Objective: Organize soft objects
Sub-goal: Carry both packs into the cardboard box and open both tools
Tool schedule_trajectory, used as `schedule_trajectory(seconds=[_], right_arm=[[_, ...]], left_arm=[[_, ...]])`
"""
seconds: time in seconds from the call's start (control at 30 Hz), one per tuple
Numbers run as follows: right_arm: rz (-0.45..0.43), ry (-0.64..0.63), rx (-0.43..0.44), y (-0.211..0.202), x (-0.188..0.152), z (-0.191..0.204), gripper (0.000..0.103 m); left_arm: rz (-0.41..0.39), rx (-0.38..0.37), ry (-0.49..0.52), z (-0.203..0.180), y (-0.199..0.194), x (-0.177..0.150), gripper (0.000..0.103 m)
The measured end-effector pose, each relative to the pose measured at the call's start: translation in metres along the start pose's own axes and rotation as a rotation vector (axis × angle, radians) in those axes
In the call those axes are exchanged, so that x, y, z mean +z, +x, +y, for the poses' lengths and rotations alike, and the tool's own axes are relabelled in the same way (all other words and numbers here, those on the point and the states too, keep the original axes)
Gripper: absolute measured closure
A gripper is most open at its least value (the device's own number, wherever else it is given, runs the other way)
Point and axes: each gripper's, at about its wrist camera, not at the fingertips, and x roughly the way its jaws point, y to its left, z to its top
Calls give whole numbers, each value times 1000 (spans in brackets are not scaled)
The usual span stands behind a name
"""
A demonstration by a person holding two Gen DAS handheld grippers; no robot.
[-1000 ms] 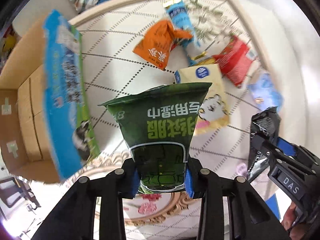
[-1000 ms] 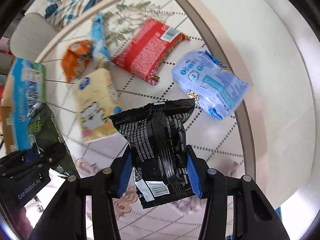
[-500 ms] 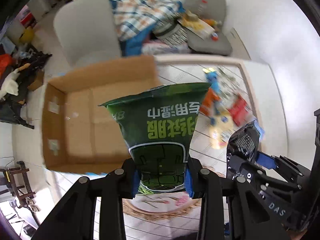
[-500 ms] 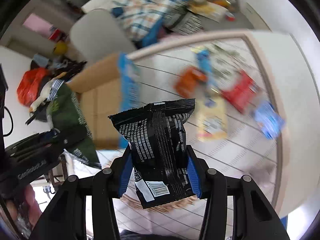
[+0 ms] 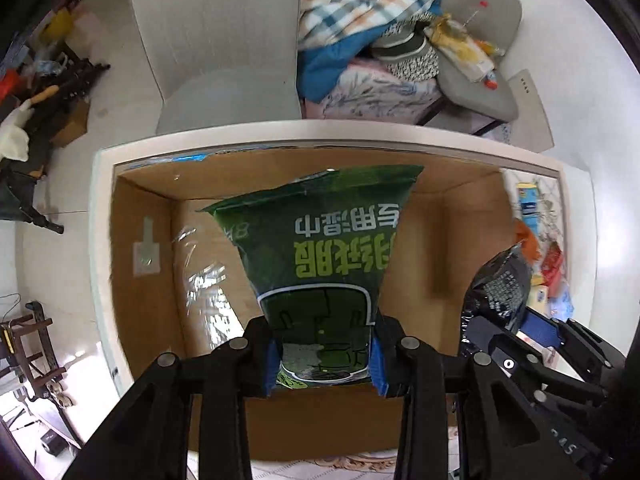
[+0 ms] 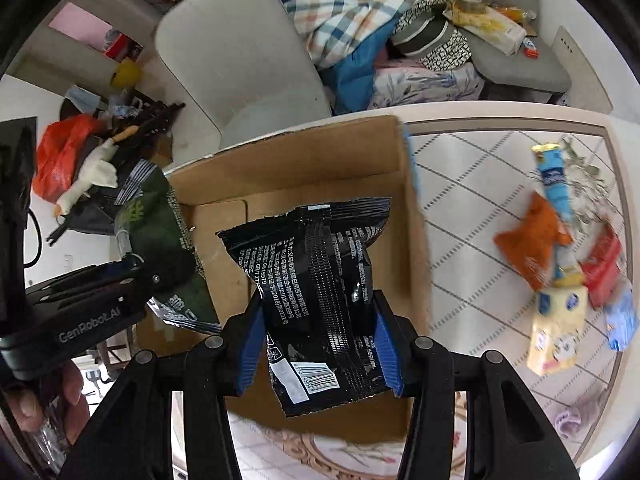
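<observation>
Both grippers have swung over 1 cardboard box (image 5: 460, 216), each clamping 1 pack.

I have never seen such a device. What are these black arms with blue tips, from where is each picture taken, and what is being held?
There is no robot here. A person holds a pair of hand tongs in each hand, and a wide-angle camera on each looks forward along its two fingers. One picture comes from the left tongs, the other from the right tongs.

The left tongs grip a green packet; the right tongs grip a black packet. Both hang over an open cardboard box on a white patterned table. The box seems to be where the packets will go.

More soft packets lie on the table to the right: an orange one, a red one, a yellow one and blue ones.
</observation>
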Motion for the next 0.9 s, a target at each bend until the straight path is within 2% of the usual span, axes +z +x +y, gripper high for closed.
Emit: schedule_trajectory(seconds=[0.17, 0.33, 0.43, 0.57, 0.77, 0.83, 0.9], right_arm=[[26, 3, -34, 43, 25, 4, 51], [37, 11, -83, 68, 42, 7, 51], [35, 15, -103, 74, 48, 5, 50], [42, 27, -105, 84, 57, 0, 47], [24, 21, -120, 74, 55, 3, 41], [15, 15, -131, 68, 53, 4, 37], [6, -4, -149, 58, 47, 8, 37]], left_arm=[[80, -67, 22, 5, 34, 14, 71], [133, -116, 53, -1, 56, 23, 70], [133, -98, 69, -1, 59, 29, 69], [152, -100, 15, 6, 60, 32, 68], [121, -53, 0, 12, 46, 25, 47], [94, -36, -8, 14, 36, 18, 34], [63, -23, -12, 16, 27, 11, 26]])
